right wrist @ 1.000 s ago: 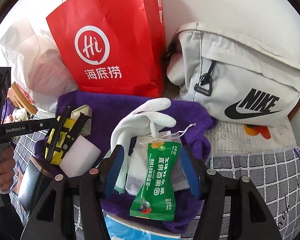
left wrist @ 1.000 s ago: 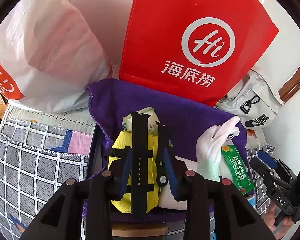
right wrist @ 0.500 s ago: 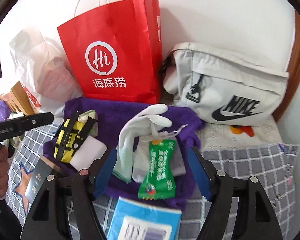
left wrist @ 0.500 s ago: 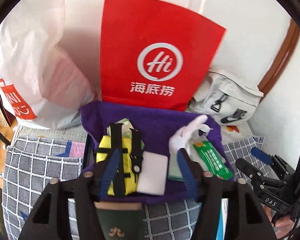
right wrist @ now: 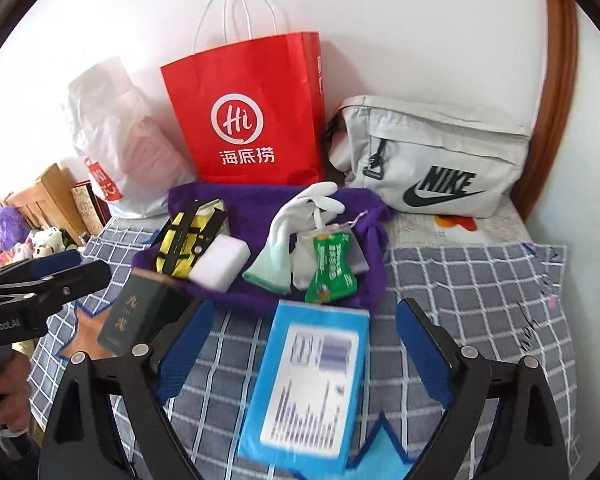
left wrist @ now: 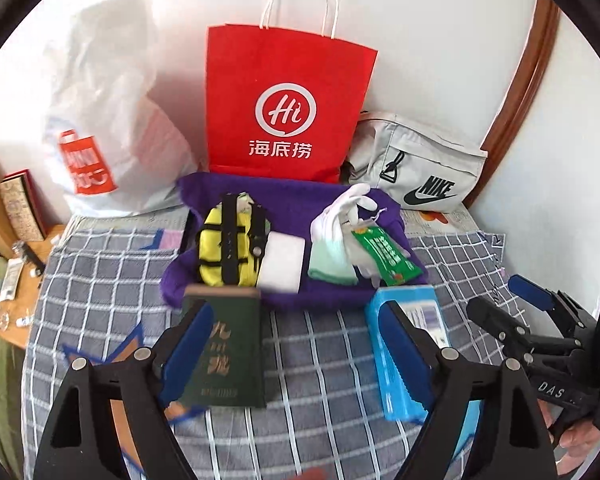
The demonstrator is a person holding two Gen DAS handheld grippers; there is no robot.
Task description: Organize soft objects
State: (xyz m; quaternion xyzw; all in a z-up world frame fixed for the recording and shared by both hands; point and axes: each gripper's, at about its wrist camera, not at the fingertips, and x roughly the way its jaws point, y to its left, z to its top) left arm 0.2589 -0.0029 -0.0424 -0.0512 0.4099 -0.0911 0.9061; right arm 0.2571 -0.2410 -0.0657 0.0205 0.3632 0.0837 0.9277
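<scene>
While both grippers open – purple towel [left wrist: 288, 200] beyond fingers [left wrist: 400, 344] | untouched

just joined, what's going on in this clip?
A person holds a hand-held gripper in each hand over a checked bedspread. Neither holds anything: the left hand-held gripper and right hand-held gripper are both opening, clear of the items. A yellow pouch, white sponge, white glove and green sachet lie on the purple towel. A dark green box and blue pack lie in front of it.
</scene>
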